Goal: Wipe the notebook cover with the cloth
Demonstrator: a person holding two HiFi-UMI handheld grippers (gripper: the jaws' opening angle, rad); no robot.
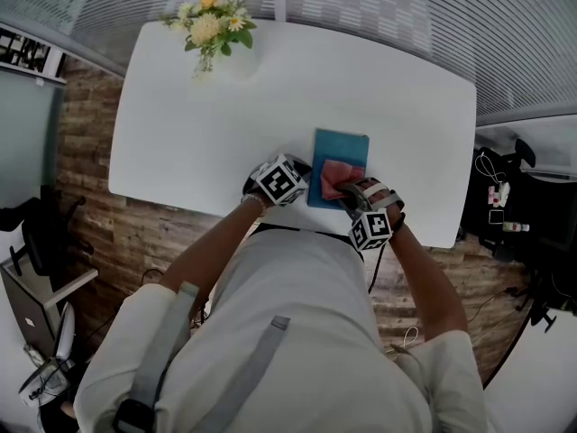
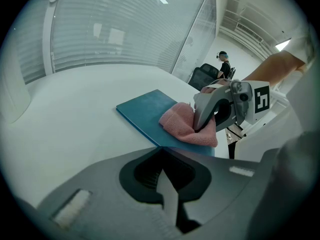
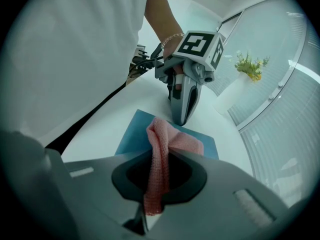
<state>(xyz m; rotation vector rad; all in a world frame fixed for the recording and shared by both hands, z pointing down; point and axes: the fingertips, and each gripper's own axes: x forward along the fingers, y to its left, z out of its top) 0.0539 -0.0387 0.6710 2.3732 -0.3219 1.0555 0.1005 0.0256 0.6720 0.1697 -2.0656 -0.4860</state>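
Person's white shirt [image 1: 297, 332] with grey straps lay nearest the head camera, both forearms reaching forward over the near edge of a white table [image 1: 180, 124]. Item one: blue notebook [image 1: 340, 150], closed, flat on the table close to its near edge, just right of centre. Item two: pink cloth [image 1: 335, 179], bunched, resting on the near half of the notebook cover. Right tongs [image 2: 199, 128]: closed on a fold of the cloth, which ran up between the jaws, its loose end spread on the cover. Left tongs [image 3: 181, 120]: jaws together, nothing between them, tip set down at the notebook's left edge, apparently to steady it. Also present: vase of yellow and white flowers [image 1: 215, 27] at the table's far left corner, well apart. Step judged in hand: the wiping itself, cloth on the cover, far half bare. Next move called for: dragging the cloth across the cover under light downward pressure, the left tongs holding the notebook against sliding.
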